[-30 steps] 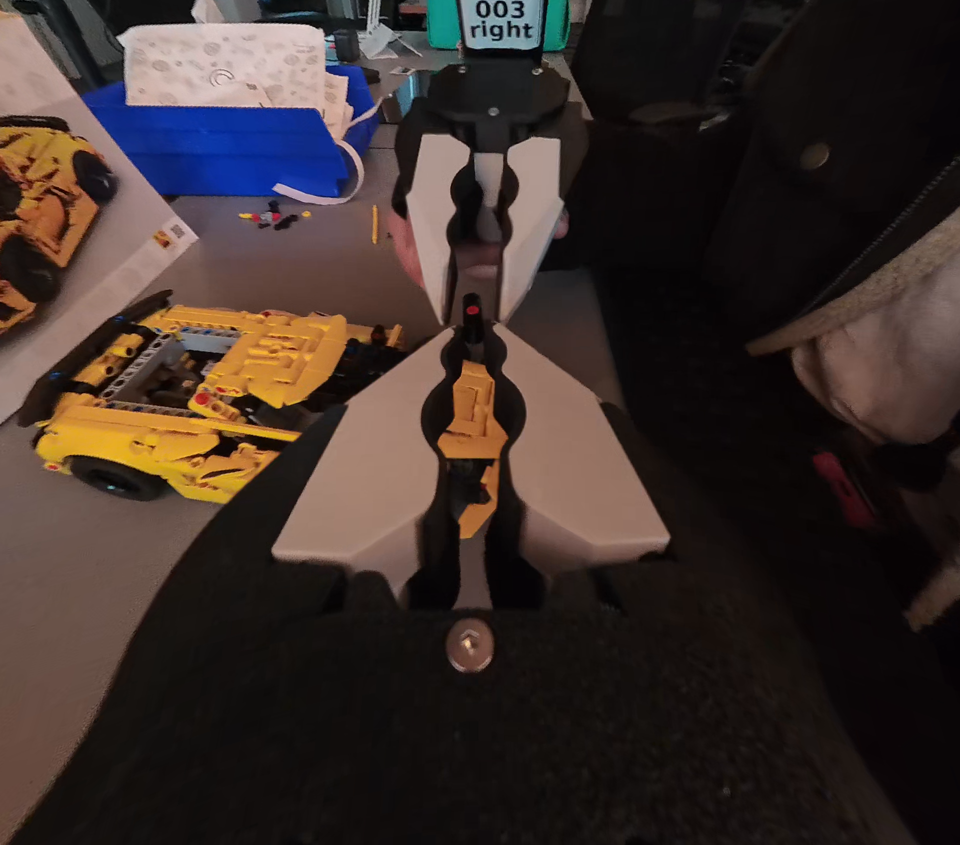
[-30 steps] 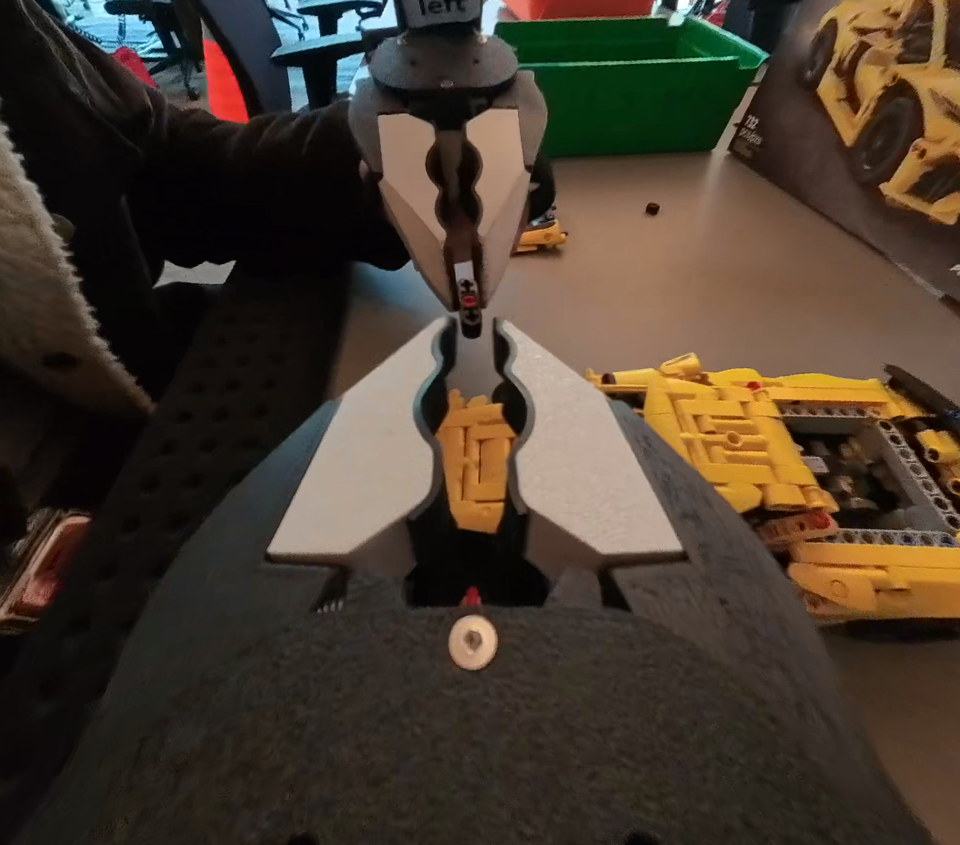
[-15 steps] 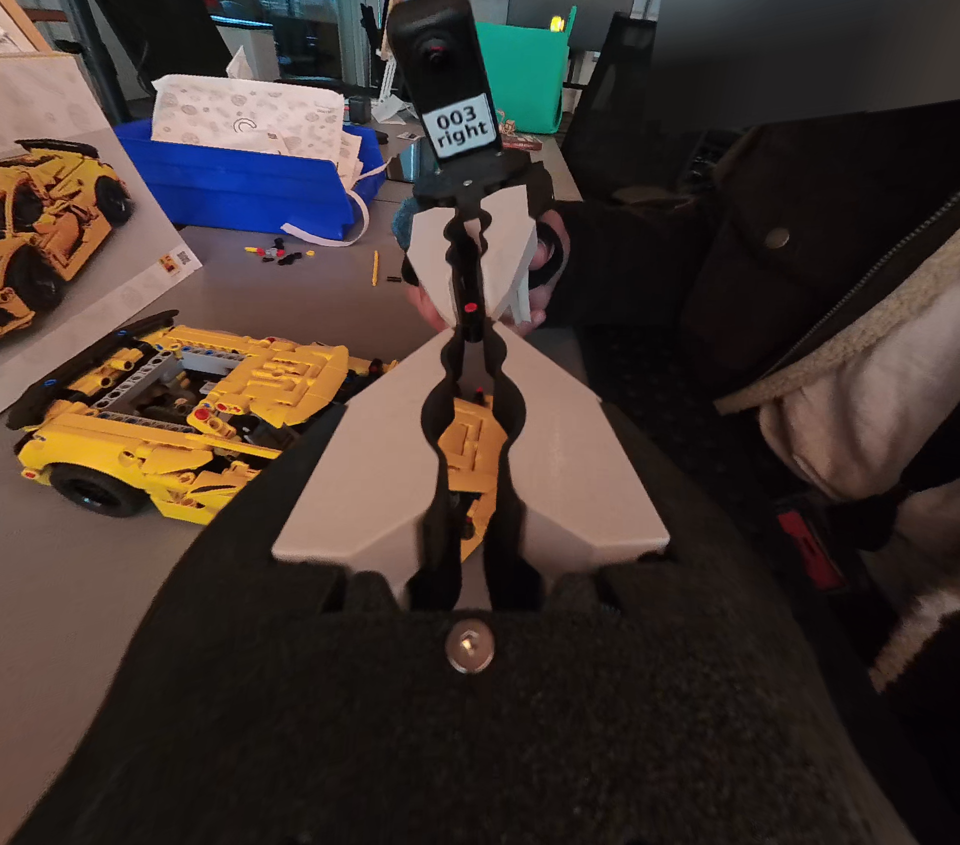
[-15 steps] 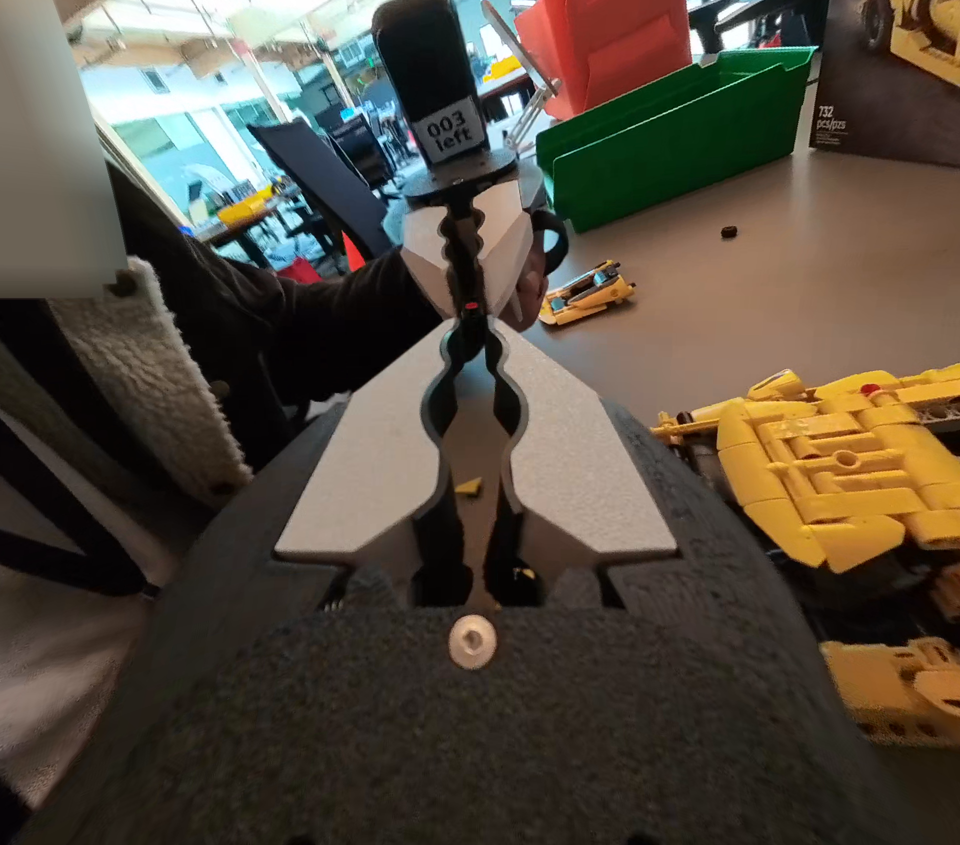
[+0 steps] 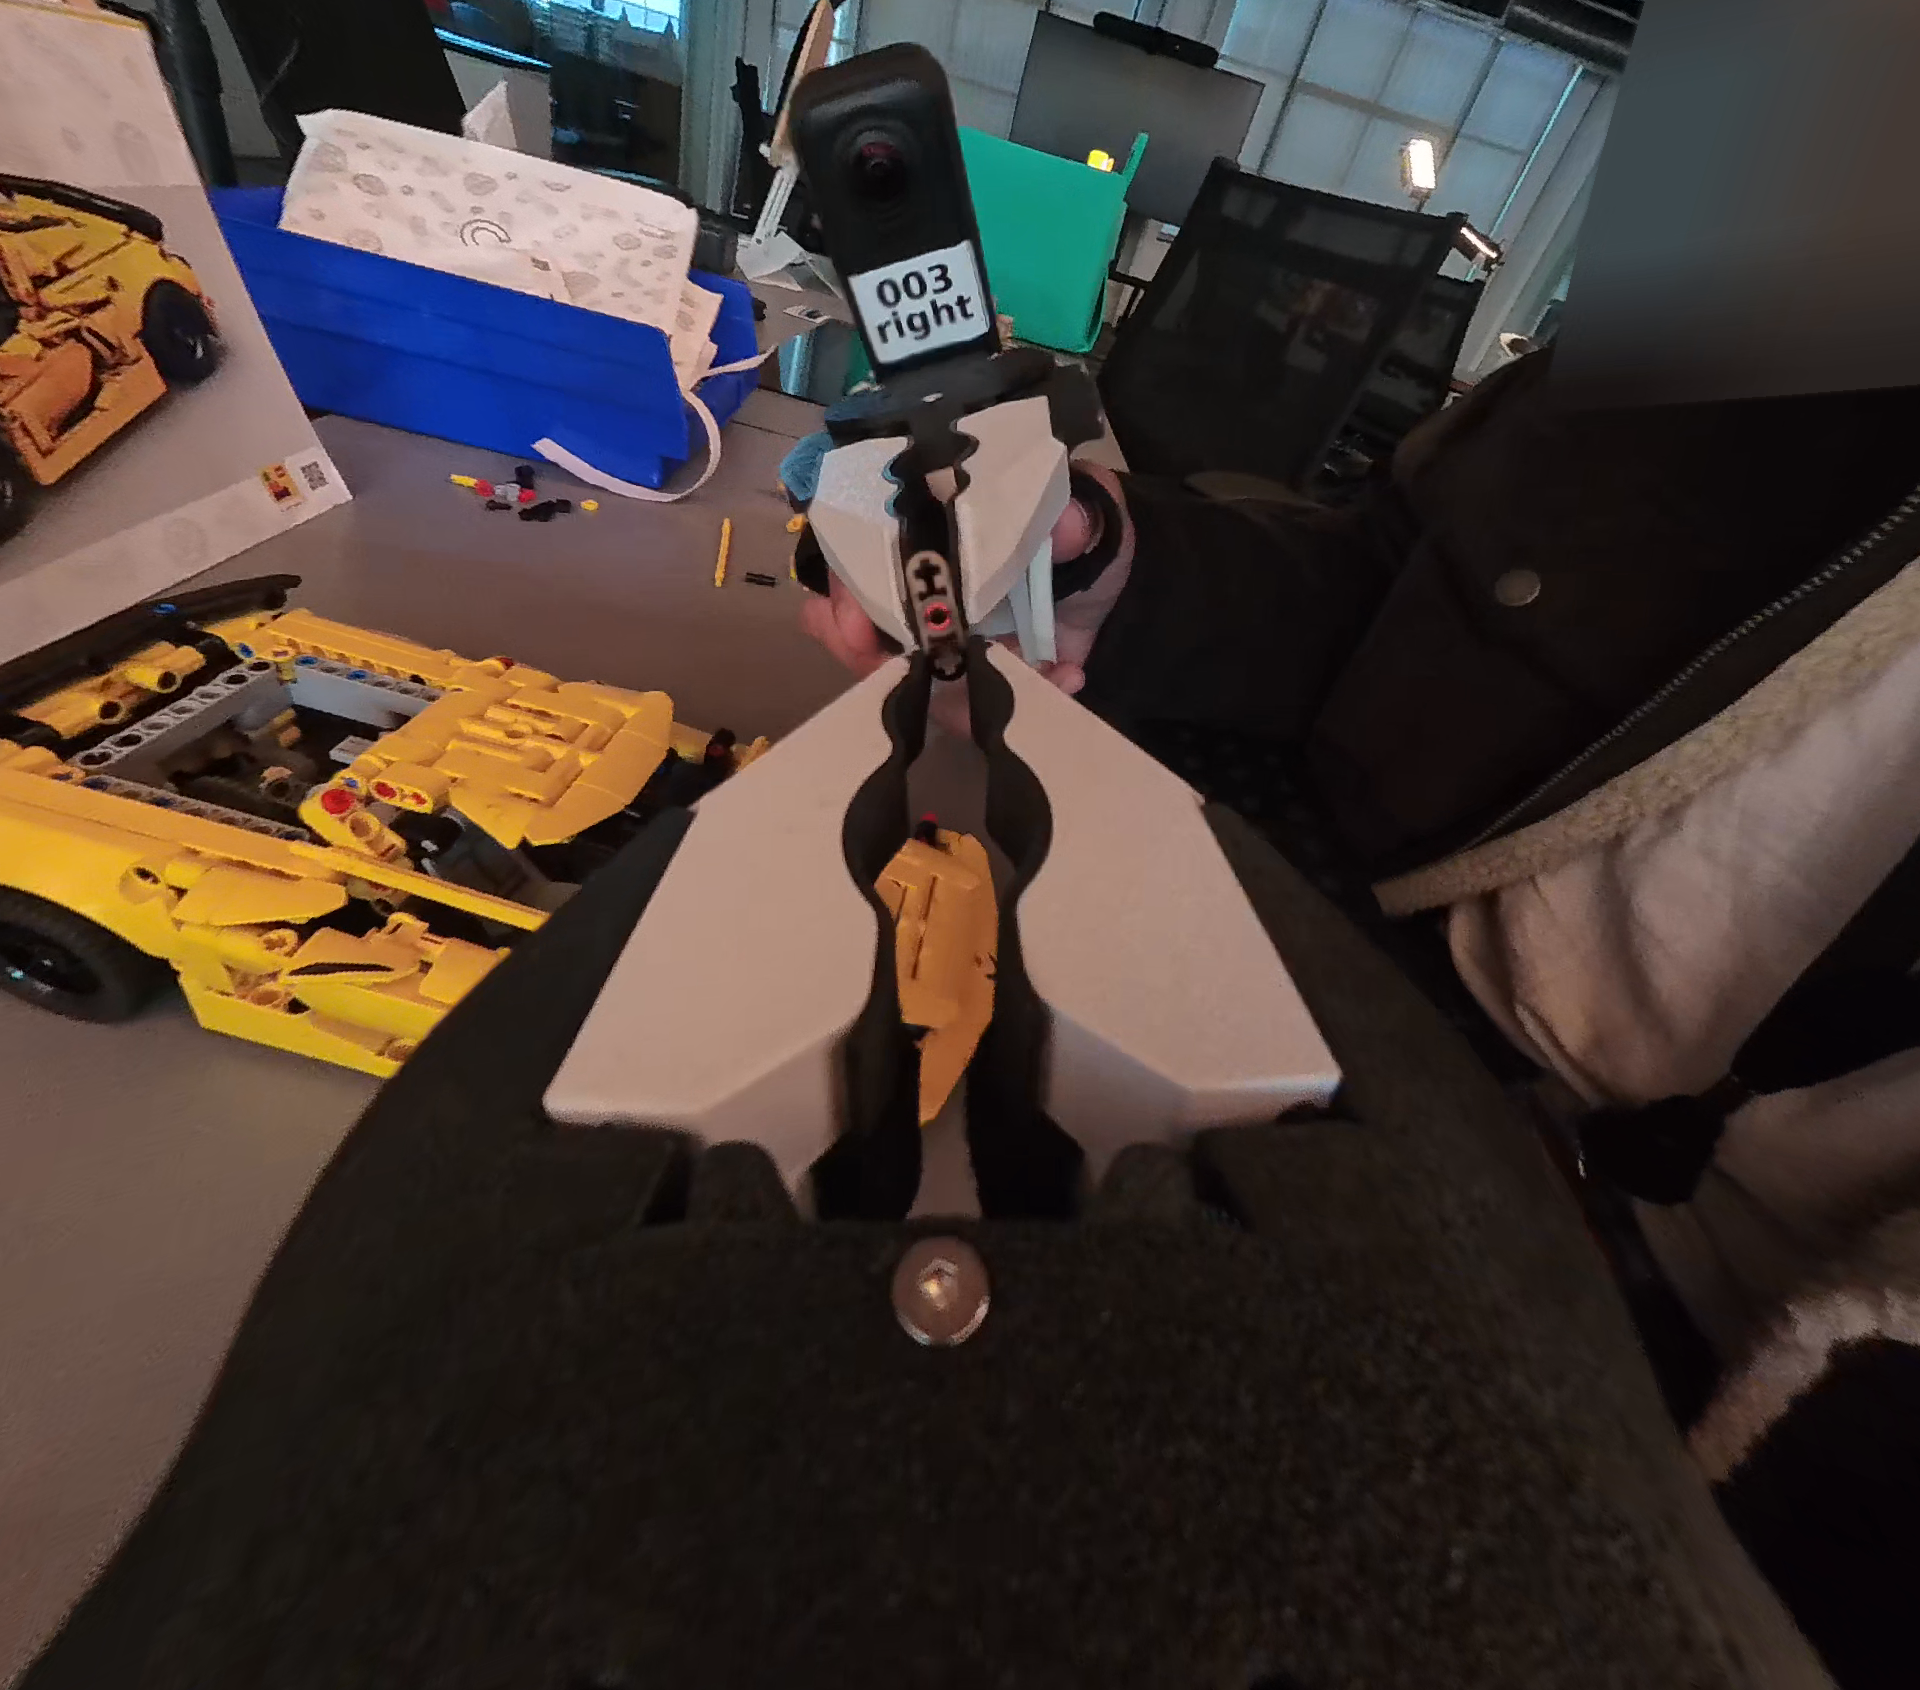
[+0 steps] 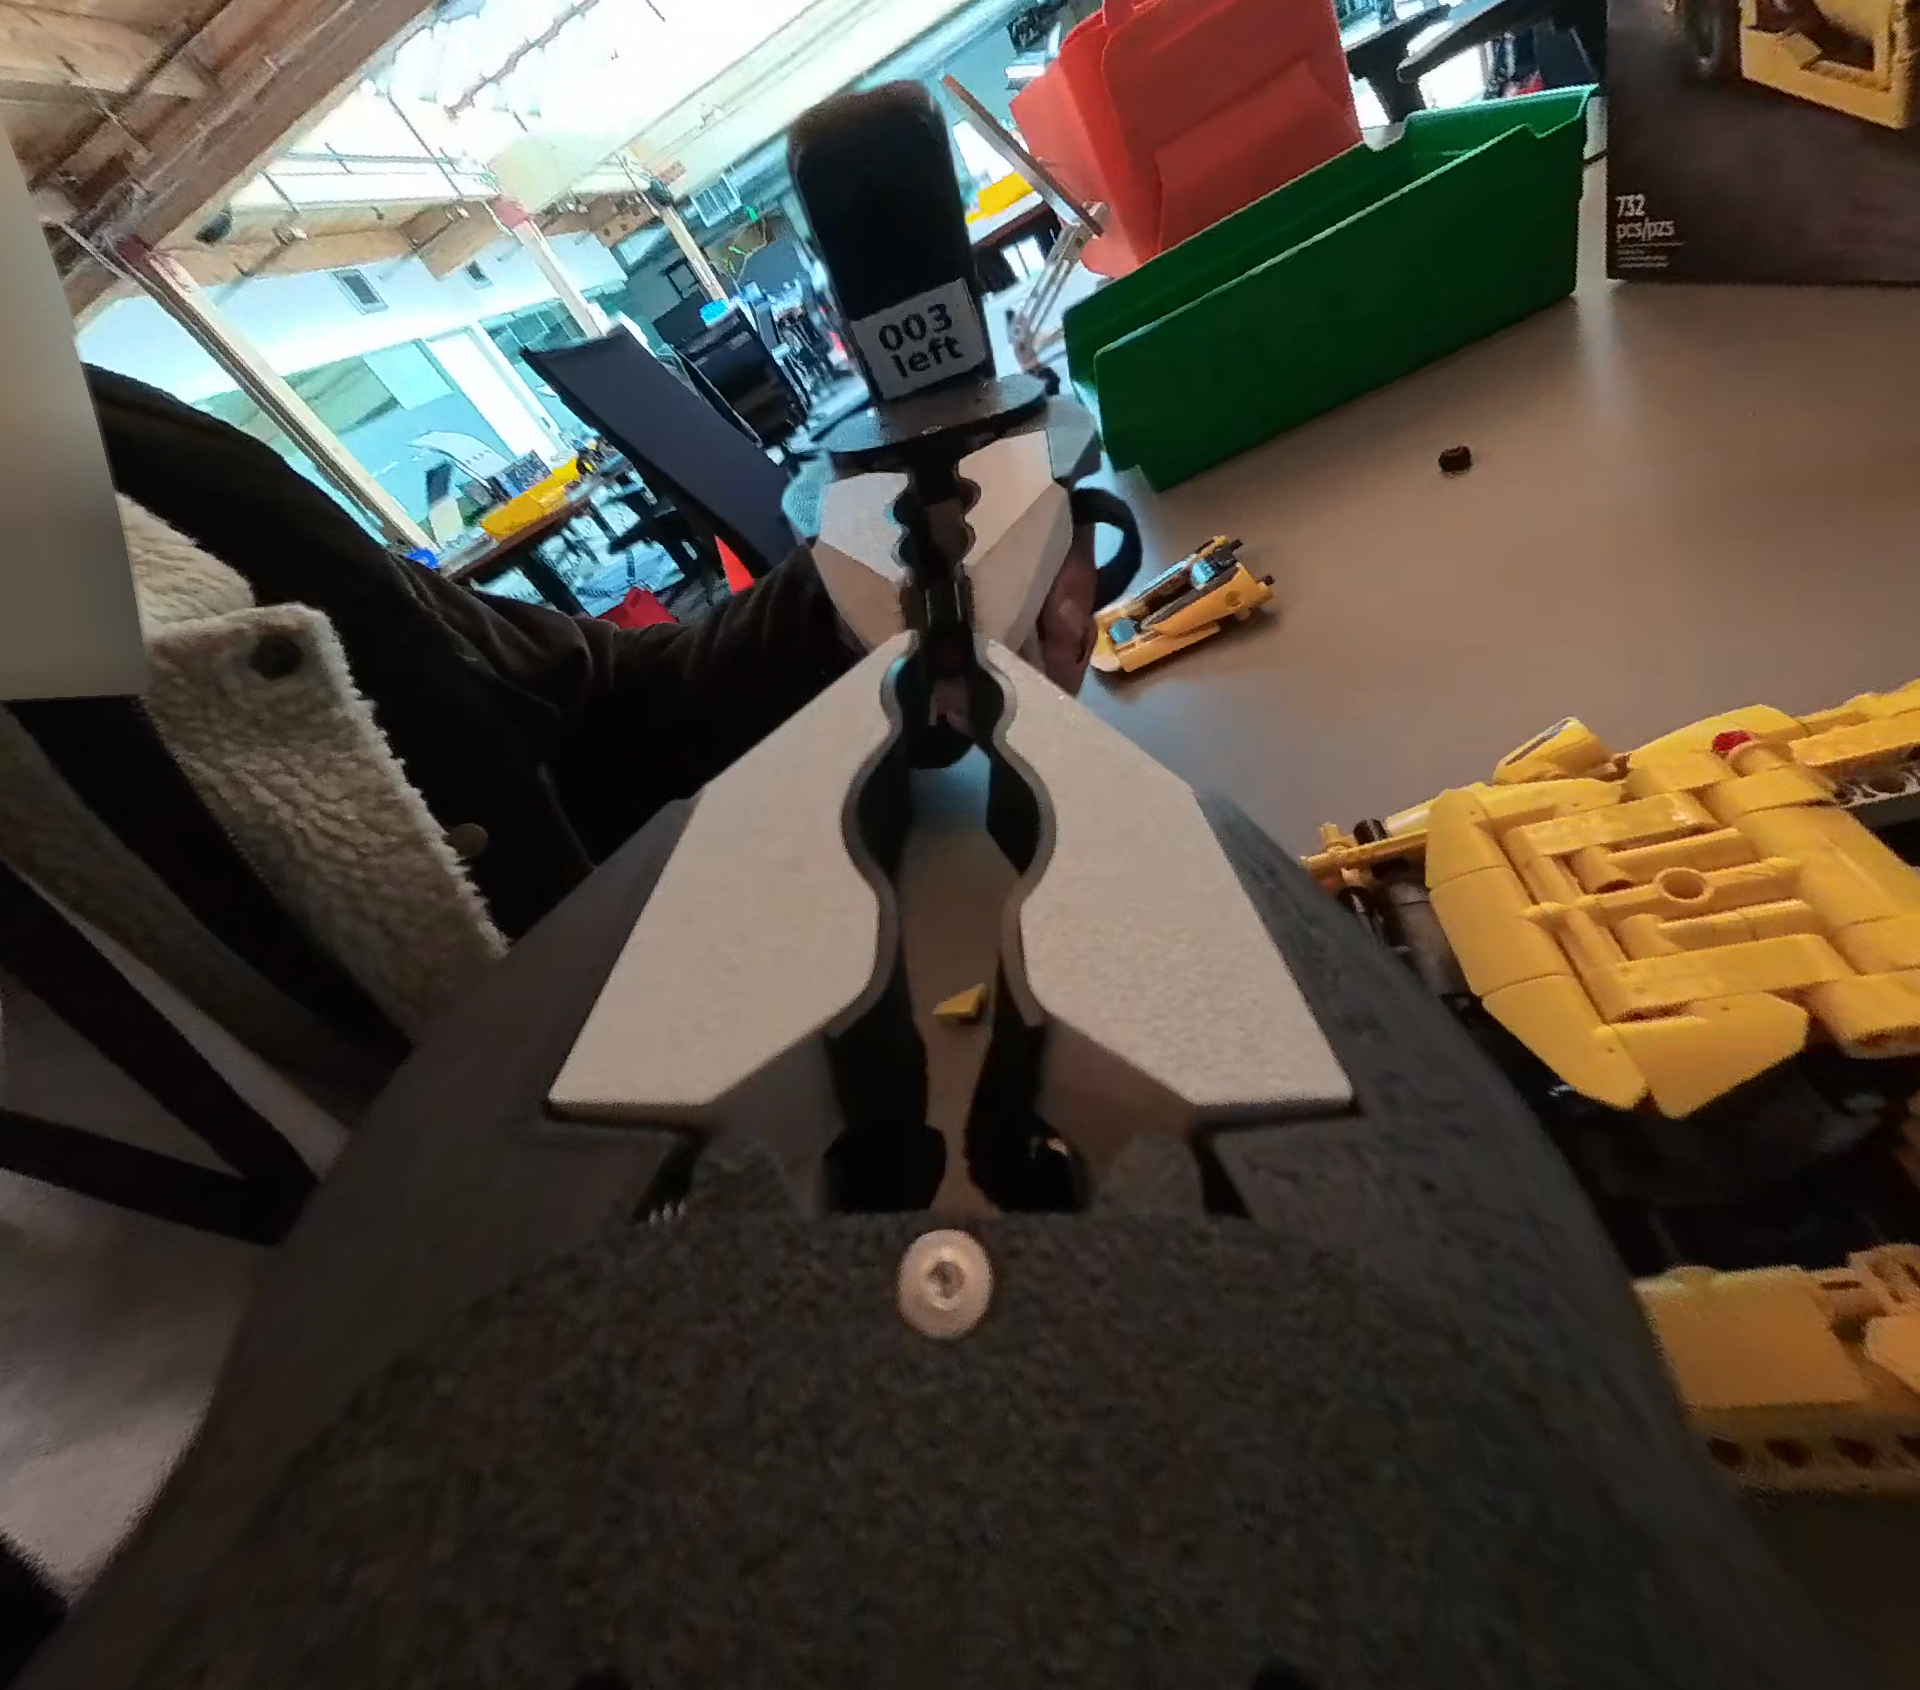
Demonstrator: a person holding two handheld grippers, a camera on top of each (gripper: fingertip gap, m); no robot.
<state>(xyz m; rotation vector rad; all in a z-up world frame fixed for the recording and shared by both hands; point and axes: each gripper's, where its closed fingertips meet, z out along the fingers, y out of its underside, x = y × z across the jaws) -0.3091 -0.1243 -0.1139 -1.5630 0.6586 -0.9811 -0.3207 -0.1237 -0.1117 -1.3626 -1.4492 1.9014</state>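
While both have tilted up and away from the grey worktop (image 5: 582, 591) over the last second, the left tool (image 5: 940, 679) and the right tool (image 6: 940, 669) stay almost fully closed, tip to tip, apparently pinching opposite ends of one small black beam with a red pin (image 5: 935, 612) at frame centre, with the yellow brick-built car (image 5: 312, 809) at lower left.

Both grippers (image 5: 940, 674) pinch black beam (image 5: 935, 601).

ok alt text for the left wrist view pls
Left tool meets the right tool tip to tip, a small black beam pinched in the right one, above a grey table with a yellow brick car.
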